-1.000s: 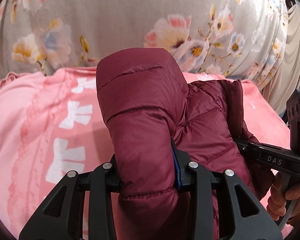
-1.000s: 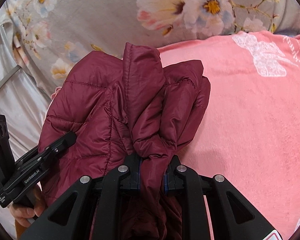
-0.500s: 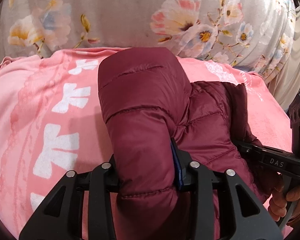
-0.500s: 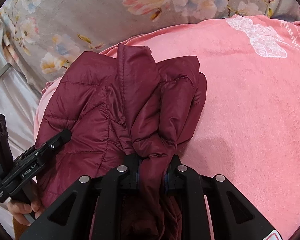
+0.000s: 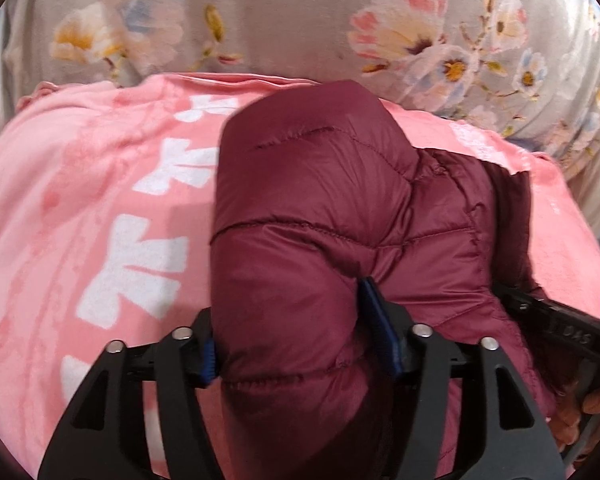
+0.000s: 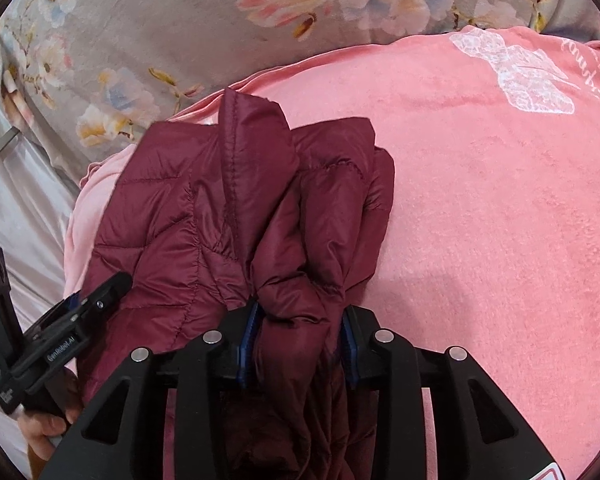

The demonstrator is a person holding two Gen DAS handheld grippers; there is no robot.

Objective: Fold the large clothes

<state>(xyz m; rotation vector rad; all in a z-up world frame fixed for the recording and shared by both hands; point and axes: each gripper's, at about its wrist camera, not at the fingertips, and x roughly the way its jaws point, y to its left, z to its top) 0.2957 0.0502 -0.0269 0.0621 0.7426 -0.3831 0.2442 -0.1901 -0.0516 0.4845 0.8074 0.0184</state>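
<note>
Both grippers, left & right, are clamped on the jacket; it should be lowered level onto the pink blanket, w/ edges kept aligned.

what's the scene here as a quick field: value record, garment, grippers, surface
garment: maroon puffer jacket, quilted, bunched up
left gripper: shut on a thick padded roll of the jacket
right gripper: shut on a narrower gathered bunch of it
surface: pink blanket with white prints, under the jacket
backdrop: grey floral fabric beyond the blanket
fold state: not flat or neatly folded yet
</note>
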